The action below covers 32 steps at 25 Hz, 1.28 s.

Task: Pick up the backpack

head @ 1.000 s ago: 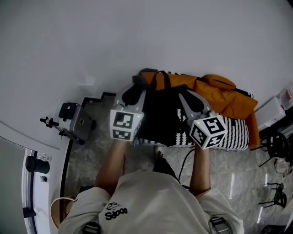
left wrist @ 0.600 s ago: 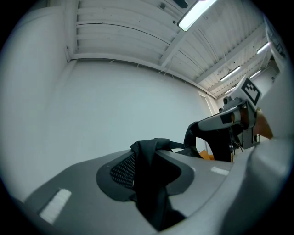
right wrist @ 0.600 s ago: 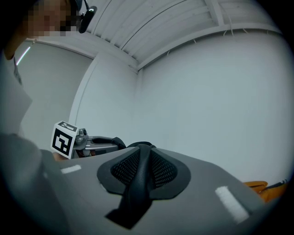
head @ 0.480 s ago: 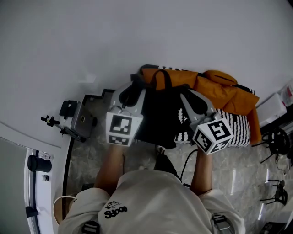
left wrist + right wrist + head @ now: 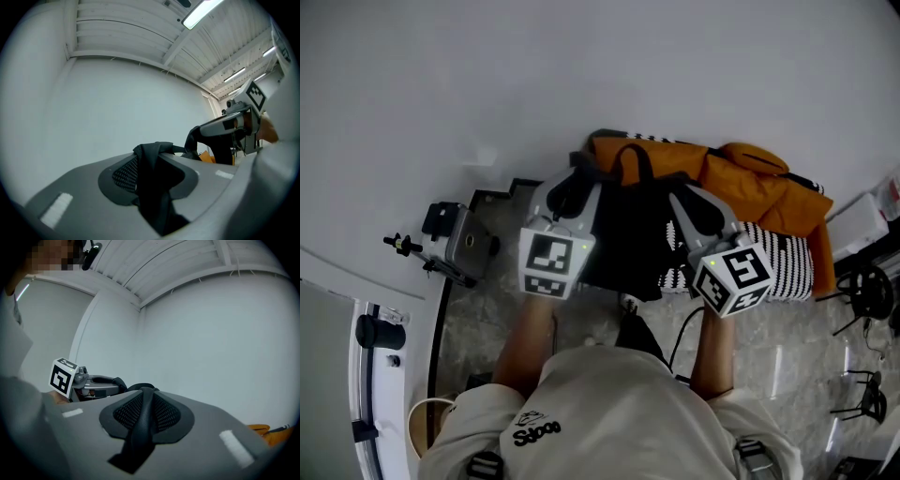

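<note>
Your left tongs (image 5: pixel 579 178) stand only narrowly apart, clamped on a fold of smooth black fabric (image 5: pixel 152 187) from the backpack (image 5: pixel 630 239). A mesh-textured pad (image 5: pixel 123 172) shows beside the fold. The backpack is black, soft and slumped. It hangs between both tongs over the grey marbled floor (image 5: pixel 473 319), close to the foot of the wall. It looks lifted, but I can't confirm its bottom is off the floor.

Your right tongs (image 5: pixel 682 208) are nearly together, pinching a narrow strap (image 5: pixel 140 423) with a pebbly weave. Behind and to the right are a puffy orange jacket (image 5: pixel 759 187) and some black-and-white striped fabric (image 5: pixel 783 267).

Both grips look done and the lift looks well along. What's left, I'd judge, is to raise it clear and hold it steady.
</note>
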Each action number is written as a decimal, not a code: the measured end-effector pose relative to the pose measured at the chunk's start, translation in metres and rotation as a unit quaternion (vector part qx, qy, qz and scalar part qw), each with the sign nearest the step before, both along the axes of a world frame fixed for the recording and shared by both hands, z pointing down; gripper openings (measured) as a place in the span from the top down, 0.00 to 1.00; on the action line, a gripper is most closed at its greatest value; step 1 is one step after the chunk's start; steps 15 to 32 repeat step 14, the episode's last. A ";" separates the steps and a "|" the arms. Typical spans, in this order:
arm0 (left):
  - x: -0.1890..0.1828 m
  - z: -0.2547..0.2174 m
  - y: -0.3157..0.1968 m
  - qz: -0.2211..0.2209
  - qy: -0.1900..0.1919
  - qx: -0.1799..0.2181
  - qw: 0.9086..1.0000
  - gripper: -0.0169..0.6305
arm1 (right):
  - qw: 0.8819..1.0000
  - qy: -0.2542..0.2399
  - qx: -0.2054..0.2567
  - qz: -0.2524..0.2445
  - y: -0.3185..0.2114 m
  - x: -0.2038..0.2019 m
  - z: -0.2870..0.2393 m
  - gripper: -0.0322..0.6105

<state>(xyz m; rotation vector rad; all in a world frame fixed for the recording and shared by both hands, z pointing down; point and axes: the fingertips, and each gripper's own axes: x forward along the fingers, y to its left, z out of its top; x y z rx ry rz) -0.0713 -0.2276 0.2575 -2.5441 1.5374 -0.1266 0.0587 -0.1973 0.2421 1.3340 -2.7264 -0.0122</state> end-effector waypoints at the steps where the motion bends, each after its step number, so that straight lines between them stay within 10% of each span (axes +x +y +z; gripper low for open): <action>1: 0.000 0.001 -0.001 0.000 -0.001 -0.001 1.000 0.81 | 1.000 0.001 0.001 0.000 -0.001 0.000 0.001 0.84; 32: 0.005 0.026 -0.010 -0.001 -0.006 -0.031 0.999 0.81 | 1.000 0.004 -0.016 -0.001 -0.011 0.005 0.026 0.84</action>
